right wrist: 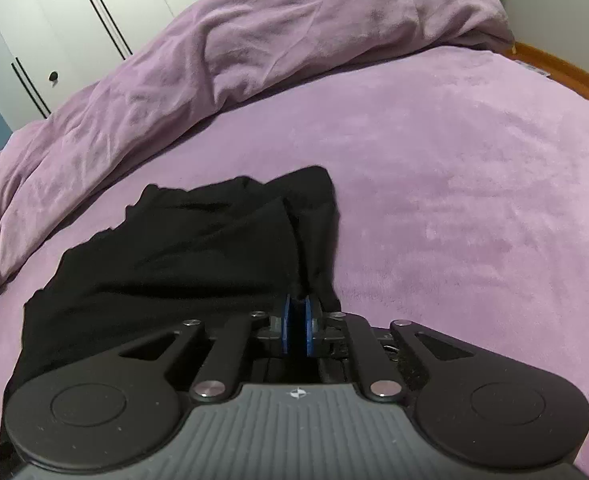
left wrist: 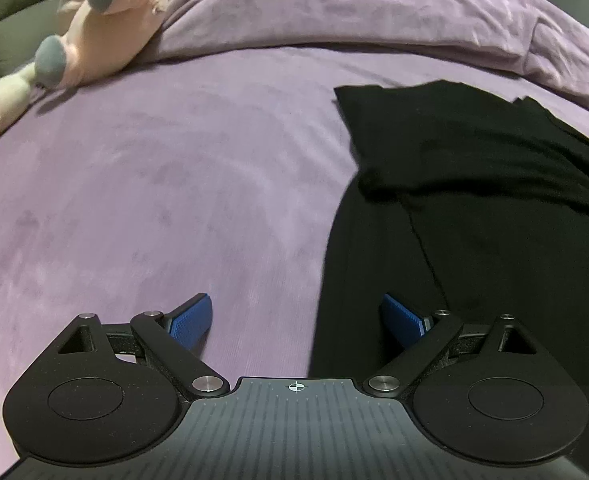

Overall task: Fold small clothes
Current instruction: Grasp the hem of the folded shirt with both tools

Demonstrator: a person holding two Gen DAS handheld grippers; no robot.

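A black garment (left wrist: 474, 200) lies partly folded on the purple bed sheet (left wrist: 154, 200), its far end doubled over into a loose layer. My left gripper (left wrist: 296, 316) is wide open just above the garment's left edge, with one pad over the sheet, the other over the black cloth, and nothing between them. In the right wrist view the same garment (right wrist: 174, 252) stretches away to the left. My right gripper (right wrist: 299, 320) sits at its near right corner. Its blue pads stand a narrow gap apart, and a ridge of black cloth runs into that gap.
A rumpled purple duvet (left wrist: 374, 8) is heaped along the far side of the bed (right wrist: 254, 32). A pink plush toy (left wrist: 106, 24) lies at the far left. White wardrobe doors (right wrist: 74, 8) stand behind the bed, and a wooden bed edge (right wrist: 566, 72) runs at the right.
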